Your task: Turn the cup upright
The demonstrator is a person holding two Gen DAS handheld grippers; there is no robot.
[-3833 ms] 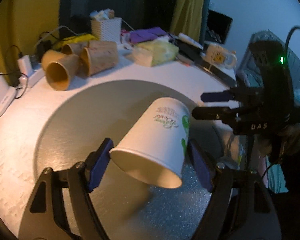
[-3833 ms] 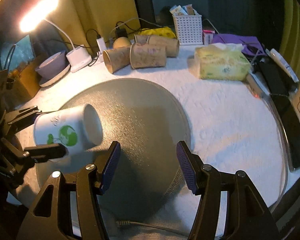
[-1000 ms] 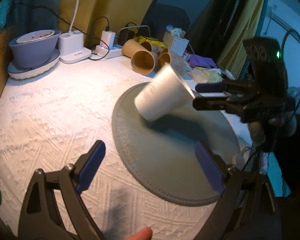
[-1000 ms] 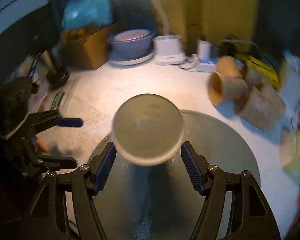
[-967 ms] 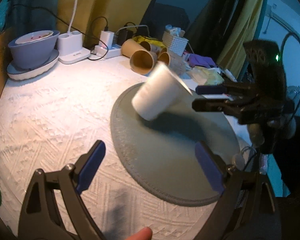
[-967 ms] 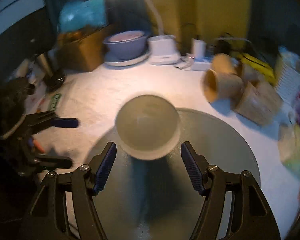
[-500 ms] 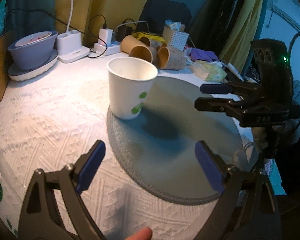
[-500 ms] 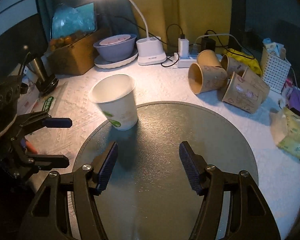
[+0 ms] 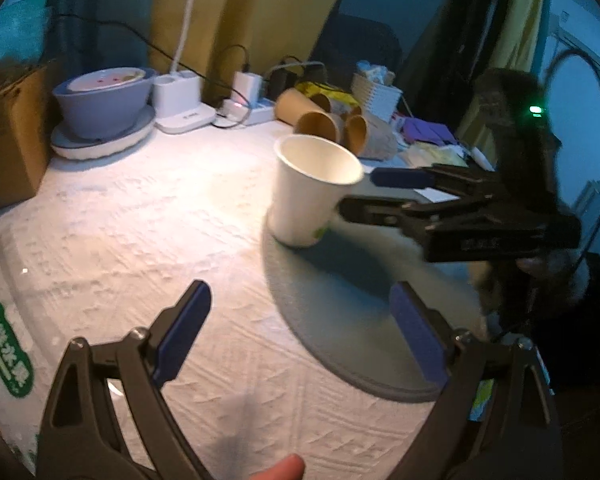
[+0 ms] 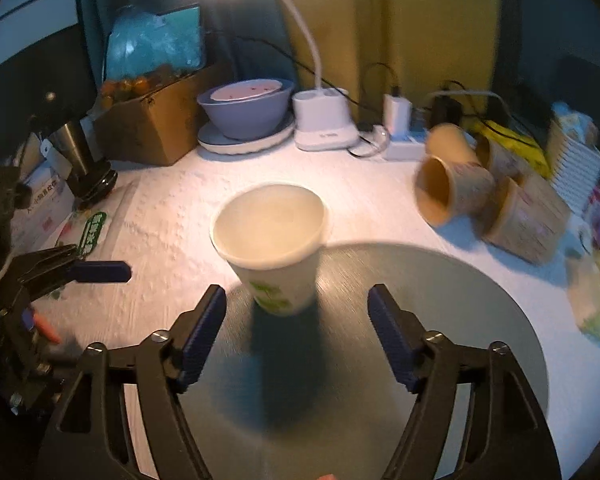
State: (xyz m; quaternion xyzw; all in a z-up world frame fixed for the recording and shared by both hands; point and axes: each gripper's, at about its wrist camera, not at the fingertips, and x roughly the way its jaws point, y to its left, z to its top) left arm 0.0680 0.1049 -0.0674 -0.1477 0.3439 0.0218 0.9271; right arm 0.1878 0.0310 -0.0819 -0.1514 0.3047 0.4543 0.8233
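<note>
A white paper cup (image 9: pixel 308 194) with a green print stands upright, mouth up, on the edge of a round grey mat (image 9: pixel 364 304); it also shows in the right wrist view (image 10: pixel 274 248). My left gripper (image 9: pixel 300 332) is open and empty, well short of the cup. My right gripper (image 10: pixel 298 320) is open, its fingers apart just in front of the cup, not touching it. In the left wrist view the right gripper (image 9: pixel 364 196) sits next to the cup's right side.
Several brown paper cups (image 10: pixel 456 196) lie on their sides at the back right. A grey bowl on a plate (image 10: pixel 246 114), a white lamp base (image 10: pixel 324 124), a power strip and a cardboard box (image 10: pixel 152 128) line the back. A white textured cloth (image 9: pixel 140 232) covers the table.
The right gripper let go of the cup, which now stands upright on the mat. Both grippers have shifted closer, the right one nearing the cup again.
</note>
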